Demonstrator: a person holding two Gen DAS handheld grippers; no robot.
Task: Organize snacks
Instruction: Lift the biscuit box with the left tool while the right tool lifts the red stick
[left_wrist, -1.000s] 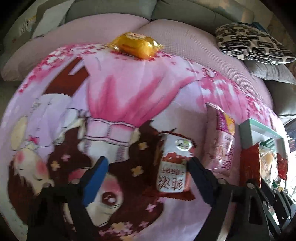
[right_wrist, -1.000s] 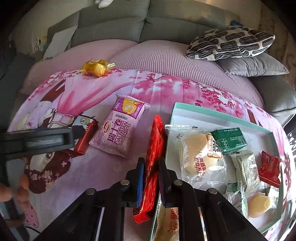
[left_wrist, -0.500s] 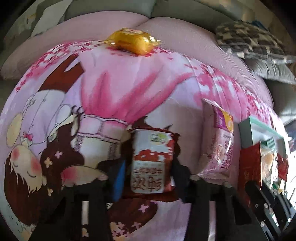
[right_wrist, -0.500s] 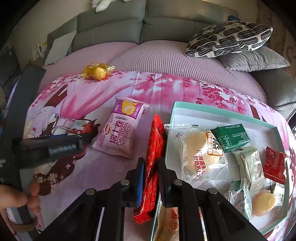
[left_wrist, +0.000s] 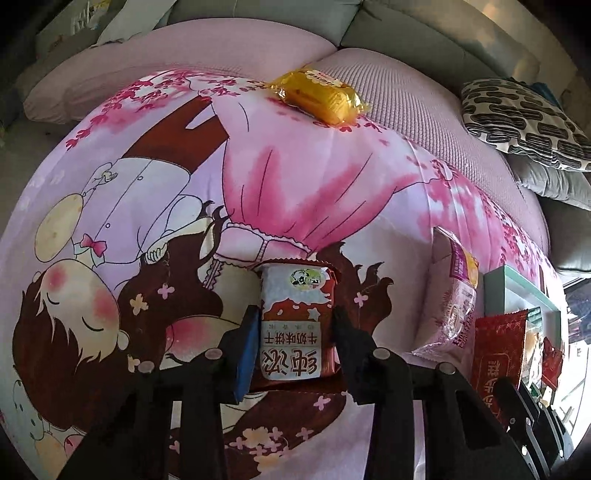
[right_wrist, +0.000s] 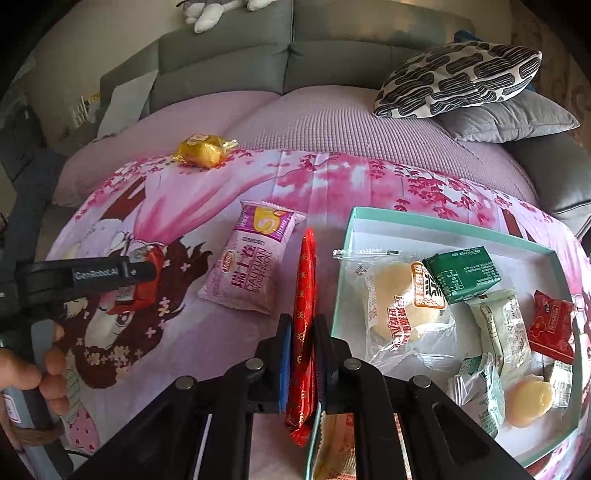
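My left gripper (left_wrist: 293, 332) is shut on a red and white biscuit packet (left_wrist: 295, 314), its pads pressing both sides, just above the pink printed blanket (left_wrist: 314, 192). The right wrist view shows that left gripper (right_wrist: 147, 273) at the left, with a hand on its handle. My right gripper (right_wrist: 303, 328) is shut on a long red snack packet (right_wrist: 304, 295), held edge-up beside the teal tray (right_wrist: 443, 225). A pink swiss-roll packet (right_wrist: 255, 262) lies flat between the two grippers. A yellow wrapped cake (right_wrist: 203, 149) sits at the blanket's far edge.
The tray holds several wrapped snacks, among them a clear-wrapped bun (right_wrist: 402, 302), a green box (right_wrist: 461, 273) and a small red packet (right_wrist: 552, 325). A grey sofa back (right_wrist: 295, 62) and patterned cushions (right_wrist: 458, 77) lie behind the blanket.
My left gripper went from wide open to shut on the red and white biscuit packet, then lifted and shifted it slightly. The right gripper kept its hold on the long red packet.
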